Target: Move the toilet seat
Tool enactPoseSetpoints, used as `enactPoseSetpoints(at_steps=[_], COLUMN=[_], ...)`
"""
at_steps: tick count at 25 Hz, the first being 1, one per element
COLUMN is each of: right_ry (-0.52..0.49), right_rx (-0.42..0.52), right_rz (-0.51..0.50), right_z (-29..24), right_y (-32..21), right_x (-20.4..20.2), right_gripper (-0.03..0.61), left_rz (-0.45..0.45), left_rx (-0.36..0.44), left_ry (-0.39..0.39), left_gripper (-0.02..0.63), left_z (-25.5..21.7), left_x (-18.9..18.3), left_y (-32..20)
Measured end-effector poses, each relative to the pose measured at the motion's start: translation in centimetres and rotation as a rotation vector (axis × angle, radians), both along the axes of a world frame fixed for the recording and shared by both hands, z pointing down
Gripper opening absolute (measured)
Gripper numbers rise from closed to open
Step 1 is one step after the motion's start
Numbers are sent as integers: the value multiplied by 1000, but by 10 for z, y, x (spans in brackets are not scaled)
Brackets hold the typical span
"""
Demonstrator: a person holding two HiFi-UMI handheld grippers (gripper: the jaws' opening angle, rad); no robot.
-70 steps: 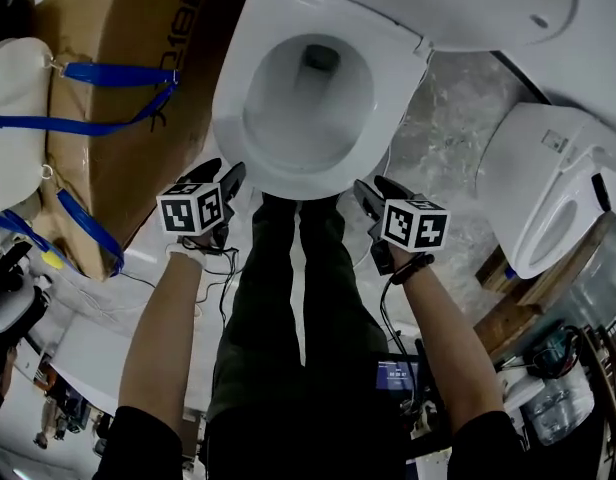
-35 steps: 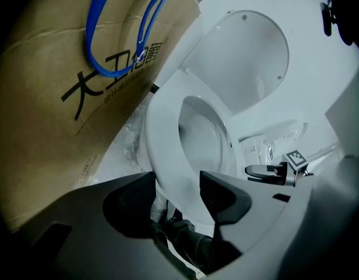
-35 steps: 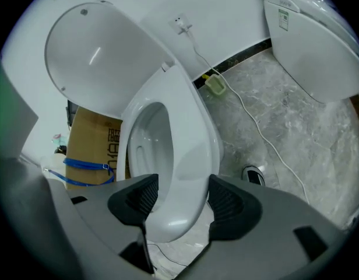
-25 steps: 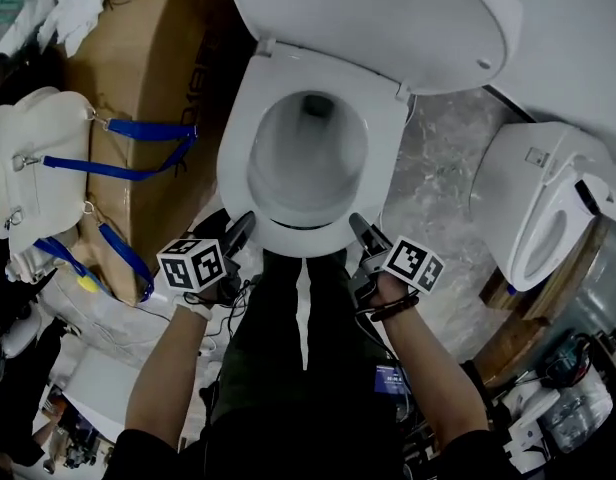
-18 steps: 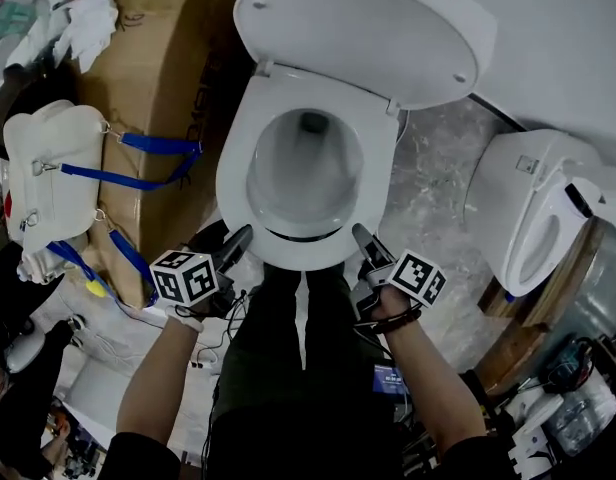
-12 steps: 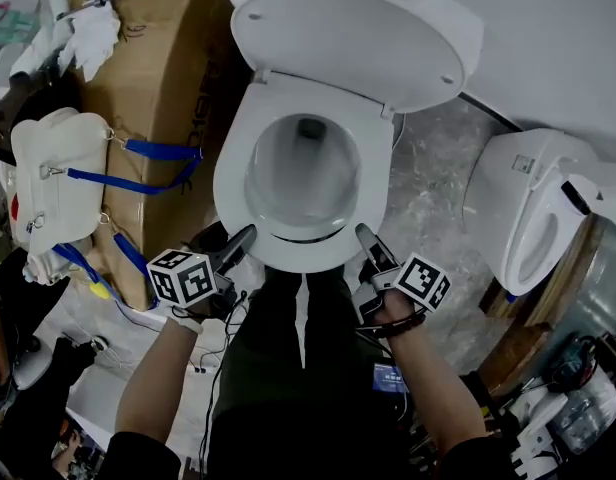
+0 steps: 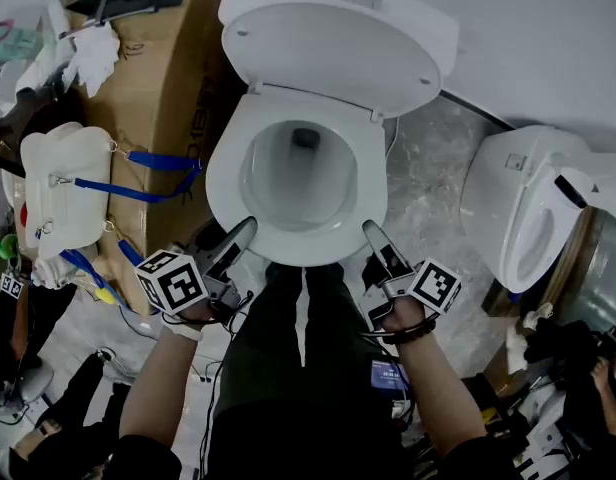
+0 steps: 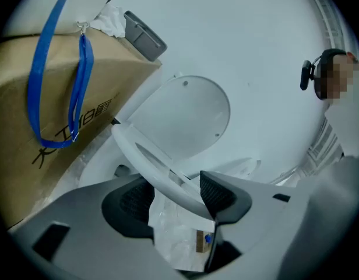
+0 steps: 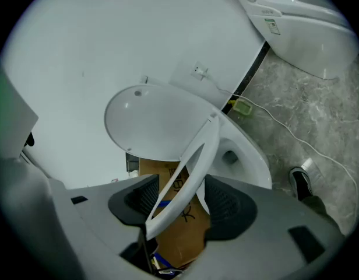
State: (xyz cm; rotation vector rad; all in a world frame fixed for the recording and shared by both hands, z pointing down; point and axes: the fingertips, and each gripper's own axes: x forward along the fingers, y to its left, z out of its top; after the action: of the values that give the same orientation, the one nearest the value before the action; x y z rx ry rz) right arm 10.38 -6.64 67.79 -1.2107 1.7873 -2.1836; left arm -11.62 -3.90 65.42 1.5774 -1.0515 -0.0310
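Left gripper (image 7: 240, 236) and right gripper (image 7: 373, 236) each clamped on front rim of toilet seat (image 7: 226, 173), one per side. 2.8 s earlier both hung short of rim. Now seat front tilts up off bowl (image 9: 249, 156); lid (image 7: 338, 43) open behind.

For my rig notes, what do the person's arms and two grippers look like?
Both the left gripper and right gripper are grey with black textured pads, each carrying a white cube of black square markers. Black cables trail from the left one. Short black sleeves; black strap on right wrist.
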Motion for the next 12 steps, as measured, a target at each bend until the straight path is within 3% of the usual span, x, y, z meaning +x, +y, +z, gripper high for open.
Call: enactPoseSetpoints(at_steps=[7, 12], right_ry=[-57, -12], right_rx=[40, 140], right_rz=[13, -45], right_z=[-46, -75], right_y=[4, 7], right_x=[-8, -13], right_gripper=[267, 267], left_rz=[-24, -35], left_rx=[29, 76], left_ry=[66, 110], left_gripper=[242, 250], left_z=[-39, -69], left_x=[10, 16], left_y=[-4, -6])
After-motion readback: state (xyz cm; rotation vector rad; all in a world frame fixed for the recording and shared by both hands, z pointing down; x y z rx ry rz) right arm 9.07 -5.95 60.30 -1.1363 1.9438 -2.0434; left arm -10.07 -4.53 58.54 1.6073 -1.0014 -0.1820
